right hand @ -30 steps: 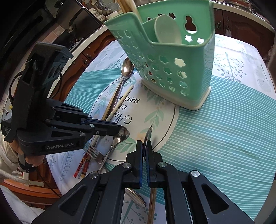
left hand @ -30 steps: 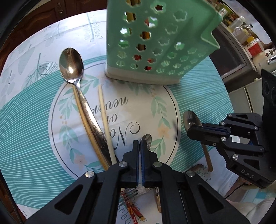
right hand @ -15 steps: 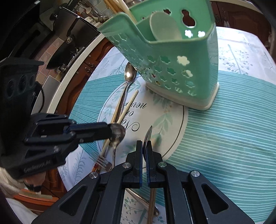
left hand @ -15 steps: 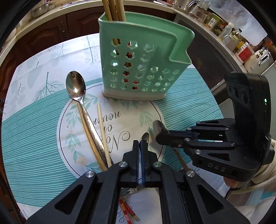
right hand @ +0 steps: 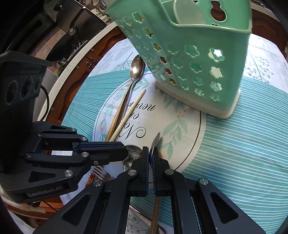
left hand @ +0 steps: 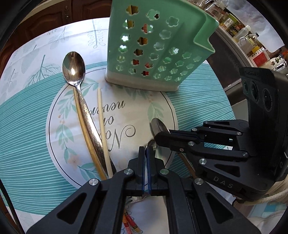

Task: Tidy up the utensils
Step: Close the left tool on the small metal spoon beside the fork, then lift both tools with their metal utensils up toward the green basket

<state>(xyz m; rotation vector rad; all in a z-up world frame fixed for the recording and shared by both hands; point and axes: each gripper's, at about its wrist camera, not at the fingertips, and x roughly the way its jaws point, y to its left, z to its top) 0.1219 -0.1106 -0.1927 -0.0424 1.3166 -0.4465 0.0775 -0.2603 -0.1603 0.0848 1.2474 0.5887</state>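
Note:
My left gripper (left hand: 146, 149) is shut on a small steel spoon (left hand: 150, 143), whose bowl sticks up past the pads. Just to its right, my right gripper (left hand: 158, 138) is shut on a wooden-handled spoon (left hand: 158, 126). In the right wrist view the right gripper (right hand: 151, 151) holds that spoon (right hand: 155, 141) edge-on, and the left gripper (right hand: 124, 153) holds its spoon bowl (right hand: 134, 151) close beside it. The green perforated utensil caddy (left hand: 162, 45) stands upright behind them, with a white spoon (right hand: 189, 12) in it. A large steel spoon (left hand: 73, 68) and pale chopsticks (left hand: 101, 122) lie on the mat.
A fork (right hand: 98, 171) and red-striped chopsticks (left hand: 128, 221) lie at the near table edge under the grippers. The round table wears a teal leaf-print cloth (left hand: 27, 126). Beyond it to the right is a counter with bottles (left hand: 252, 45); wooden cabinets (right hand: 75, 75) stand on the left.
The right gripper with its spoon has come in toward the left gripper, so the two spoon bowls now sit close together. The caddy looms nearer in both views.

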